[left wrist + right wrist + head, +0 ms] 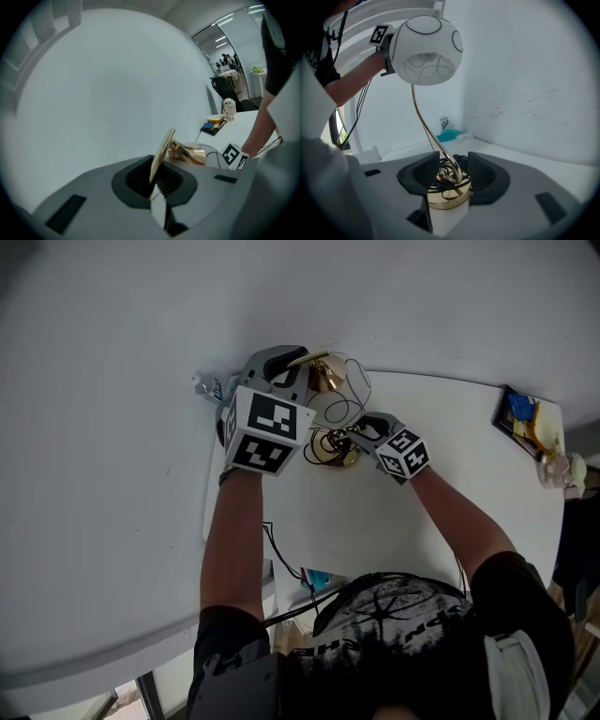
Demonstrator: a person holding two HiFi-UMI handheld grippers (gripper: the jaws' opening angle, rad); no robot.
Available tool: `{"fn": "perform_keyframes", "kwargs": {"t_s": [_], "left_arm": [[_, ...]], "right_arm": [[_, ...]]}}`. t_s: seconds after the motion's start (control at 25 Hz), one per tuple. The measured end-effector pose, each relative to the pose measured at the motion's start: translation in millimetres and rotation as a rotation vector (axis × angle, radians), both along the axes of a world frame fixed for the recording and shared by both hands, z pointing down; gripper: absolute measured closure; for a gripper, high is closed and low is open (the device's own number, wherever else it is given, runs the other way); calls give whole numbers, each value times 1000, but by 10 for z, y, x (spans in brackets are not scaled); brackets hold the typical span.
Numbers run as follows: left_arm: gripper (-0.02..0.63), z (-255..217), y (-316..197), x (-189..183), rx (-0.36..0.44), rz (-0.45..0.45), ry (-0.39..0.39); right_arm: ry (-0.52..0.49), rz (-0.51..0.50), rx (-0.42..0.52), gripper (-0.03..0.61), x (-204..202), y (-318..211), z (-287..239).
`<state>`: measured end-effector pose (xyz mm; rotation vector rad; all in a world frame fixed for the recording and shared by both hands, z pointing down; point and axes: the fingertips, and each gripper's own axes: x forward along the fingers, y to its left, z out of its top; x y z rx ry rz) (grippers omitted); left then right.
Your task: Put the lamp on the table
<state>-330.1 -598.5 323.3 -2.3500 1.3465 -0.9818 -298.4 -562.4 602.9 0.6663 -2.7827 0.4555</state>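
The lamp stands on the white table (450, 474), with its gold round base (336, 448) (447, 190) near the back edge by the wall. A thin curved gold stem (423, 122) rises to a white globe shade (425, 50) with black loops. My left gripper (295, 362) (157, 185) is shut on the stem's upper end (161, 154), just below the gold fitting (187, 152). My right gripper (361, 432) (449, 171) is open, its dark pads standing either side of the base and the stem's foot, with a gap to each.
A black tray (520, 418) (214, 125) with small items and a pale cup (553, 465) sit at the table's far right corner. A small bottle (208, 387) (444, 123) and a blue cloth (450, 136) lie by the wall. Black cables (281, 559) hang at the table's near edge.
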Motion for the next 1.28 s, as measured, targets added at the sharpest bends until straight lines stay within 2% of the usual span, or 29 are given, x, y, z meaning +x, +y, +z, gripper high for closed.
{"fn": "perform_keyframes", "kwargs": {"t_s": [0.36, 0.6, 0.8, 0.88, 1.0, 1.28], "left_arm": [[600, -34, 74, 8, 29, -5, -15], [598, -39, 48, 3, 55, -28, -88], [595, -52, 76, -13, 69, -63, -100], [570, -90, 78, -36, 85, -82, -109], [485, -152, 121, -89, 109, -110, -118], [440, -219, 388, -52, 140, -123, -137]], "right_arm": [[-13, 3, -2, 400, 63, 129, -91], [-11, -3, 13, 400, 130, 157, -180], [1, 5, 32, 400, 263, 158, -242], [4, 5, 33, 400, 282, 175, -257], [9, 1, 29, 400, 303, 233, -235], [18, -23, 45, 400, 365, 402, -225]]}}
